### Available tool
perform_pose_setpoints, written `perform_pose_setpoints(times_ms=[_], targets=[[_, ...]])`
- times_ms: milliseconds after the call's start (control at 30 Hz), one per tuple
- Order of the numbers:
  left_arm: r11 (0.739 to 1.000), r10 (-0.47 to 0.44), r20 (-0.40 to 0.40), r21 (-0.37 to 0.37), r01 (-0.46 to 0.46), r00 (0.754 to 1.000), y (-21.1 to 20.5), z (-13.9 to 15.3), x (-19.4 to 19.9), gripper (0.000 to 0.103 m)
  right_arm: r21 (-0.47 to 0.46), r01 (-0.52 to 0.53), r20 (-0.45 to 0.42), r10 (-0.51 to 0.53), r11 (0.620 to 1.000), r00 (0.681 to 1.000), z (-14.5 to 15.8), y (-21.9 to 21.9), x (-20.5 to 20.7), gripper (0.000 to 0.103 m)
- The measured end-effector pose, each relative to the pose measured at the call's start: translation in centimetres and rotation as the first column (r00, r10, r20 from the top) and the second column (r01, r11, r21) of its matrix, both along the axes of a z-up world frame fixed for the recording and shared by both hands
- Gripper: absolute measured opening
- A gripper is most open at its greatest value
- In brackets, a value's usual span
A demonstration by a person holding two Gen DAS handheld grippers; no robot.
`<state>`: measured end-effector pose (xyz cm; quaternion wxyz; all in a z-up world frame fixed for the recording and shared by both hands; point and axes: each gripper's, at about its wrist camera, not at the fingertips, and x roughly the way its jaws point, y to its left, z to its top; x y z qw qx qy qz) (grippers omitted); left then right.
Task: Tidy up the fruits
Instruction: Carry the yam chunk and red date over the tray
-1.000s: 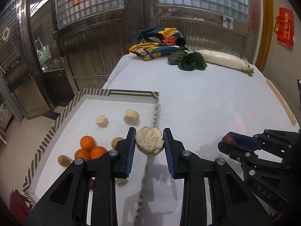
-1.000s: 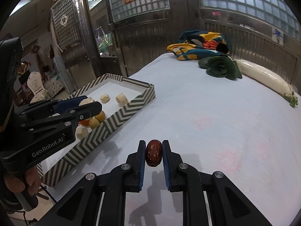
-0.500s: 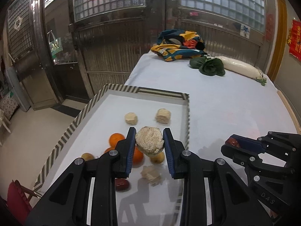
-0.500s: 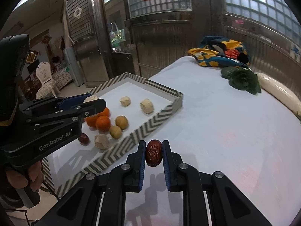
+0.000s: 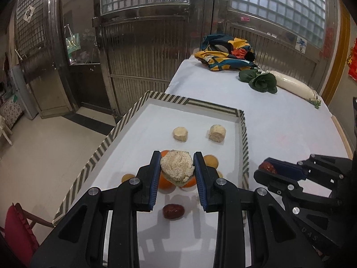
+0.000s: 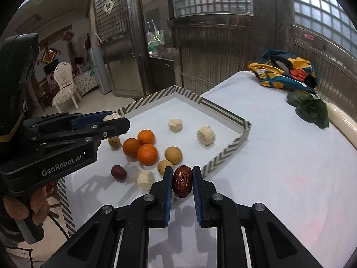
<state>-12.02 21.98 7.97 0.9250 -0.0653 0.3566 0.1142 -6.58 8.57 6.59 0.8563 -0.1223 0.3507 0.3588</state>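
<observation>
- While the pale rough fruit [image 5: 177, 169], clenched in the left gripper [image 5: 177, 174], now hangs over the oranges [image 6: 142, 148] inside the striped tray [image 5: 244, 147], it was above the tray's right rim a second ago.
- The right gripper [image 6: 182, 184], grasping the red date [image 6: 182, 181], has come from the open tablecloth [image 6: 279, 167] to the tray's near right rim.
- Both look close to release.
</observation>
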Motion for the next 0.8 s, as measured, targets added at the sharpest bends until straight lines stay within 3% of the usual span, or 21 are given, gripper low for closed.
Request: perform_pose_setpoints(times_ms=[433, 800], targets=[[1.0, 0.016, -0.063, -0.011, -0.017, 0.998, 1.8, -2.0, 0.0, 0.028, -0.022, -0.017, -0.016, 0.017, 1.0, 1.0, -0.5, 2.0, 1.3, 0.016], [0.999, 0.01, -0.109, -0.038, -0.014, 0.994, 2.7, -3.0, 1.0, 0.028, -0.069, -0.001, -0.024, 0.0, 0.998, 1.0, -1.3, 4.0, 5.1, 0.016]])
